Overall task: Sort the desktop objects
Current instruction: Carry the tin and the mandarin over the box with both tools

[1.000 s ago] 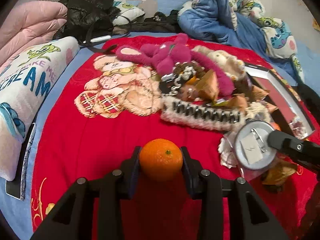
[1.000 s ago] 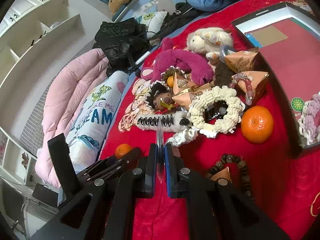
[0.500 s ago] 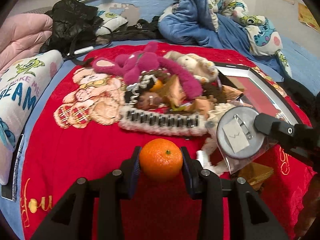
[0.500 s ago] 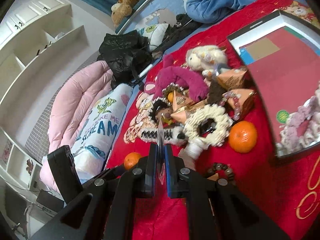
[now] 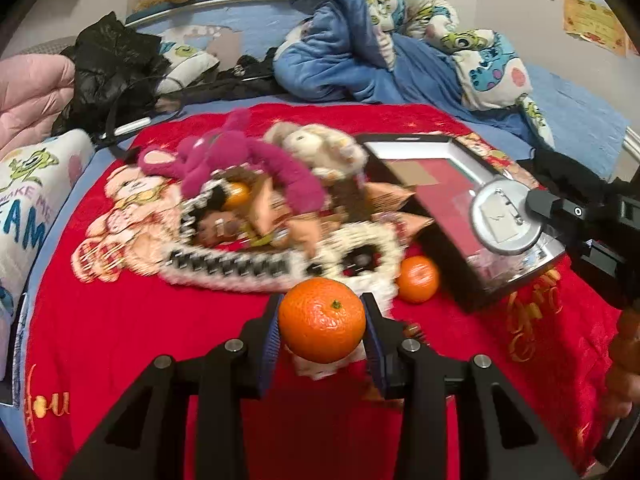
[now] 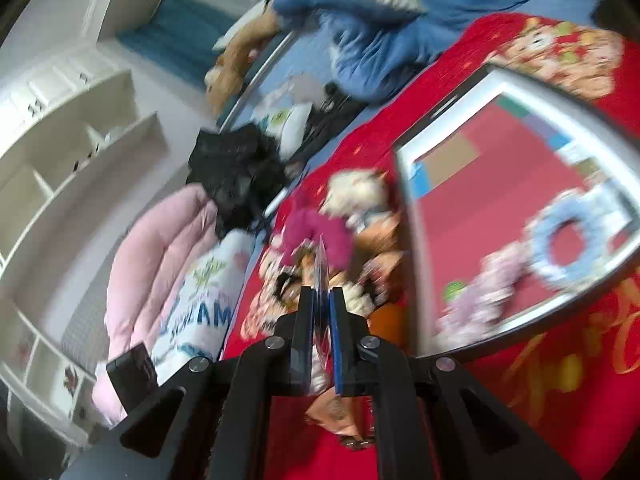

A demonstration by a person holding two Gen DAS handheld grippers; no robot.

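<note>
My left gripper (image 5: 322, 330) is shut on an orange mandarin (image 5: 322, 320) and holds it above the red blanket (image 5: 120, 320). My right gripper (image 6: 321, 320) is shut on a round pin badge in a clear sleeve, seen edge-on (image 6: 321, 276); in the left wrist view the badge's silver back (image 5: 506, 216) hangs over the open box (image 5: 440, 240). A second mandarin (image 5: 418, 279) lies by the box's near corner. A pile of plush toys, scrunchies and snack packs (image 5: 272, 208) sits mid-blanket. The box (image 6: 408, 216) holds scrunchies (image 6: 560, 244).
A blue duvet (image 5: 352, 52) and pillows lie at the back. A black jacket (image 5: 112, 68) and a pink quilt (image 5: 28, 92) are at the left. White shelves (image 6: 60, 160) stand beyond the bed.
Both grippers have moved right and toward the box with their loads. The badge now hangs over the box. The second mandarin has come into the left wrist view.
</note>
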